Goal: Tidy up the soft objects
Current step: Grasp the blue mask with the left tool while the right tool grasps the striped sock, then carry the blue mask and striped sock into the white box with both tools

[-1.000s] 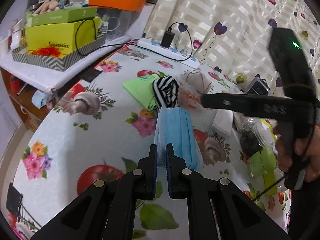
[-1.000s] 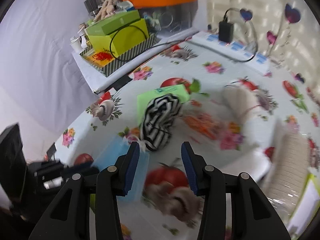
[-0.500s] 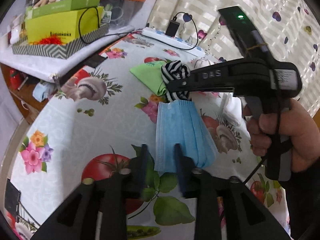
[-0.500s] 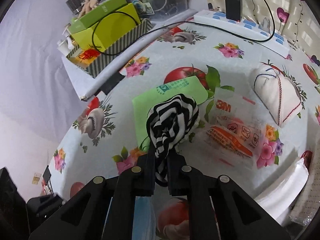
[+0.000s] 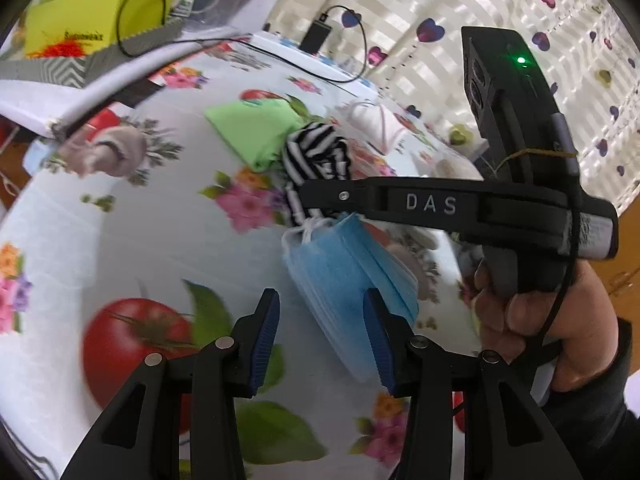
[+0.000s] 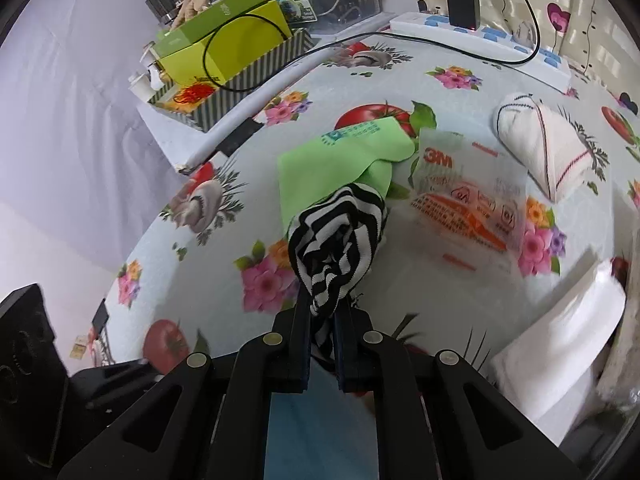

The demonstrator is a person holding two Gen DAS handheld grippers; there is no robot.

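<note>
A stack of blue face masks [image 5: 348, 276] lies flat on the flowered tablecloth. My left gripper [image 5: 320, 300] is just above its near end with jaws opening wide, the pads off it. A black-and-white striped cloth [image 6: 340, 236] is bunched upright, and my right gripper [image 6: 322, 308] is shut on its lower end. In the left wrist view that right gripper [image 5: 316, 200] reaches in from the right over the striped cloth [image 5: 316, 156]. Behind lies a folded green cloth [image 6: 332, 160].
A 3M packet [image 6: 460, 192], a white stitched cloth [image 6: 544, 144] and a white towel [image 6: 560, 340] lie to the right. A striped tray of yellow-green boxes [image 6: 232, 64] and a power strip [image 6: 480, 36] stand at the back. The table edge curves along the left.
My left gripper has let go of the blue masks and opened; they now lie on the table. My right gripper has come down and shut on the striped cloth.
</note>
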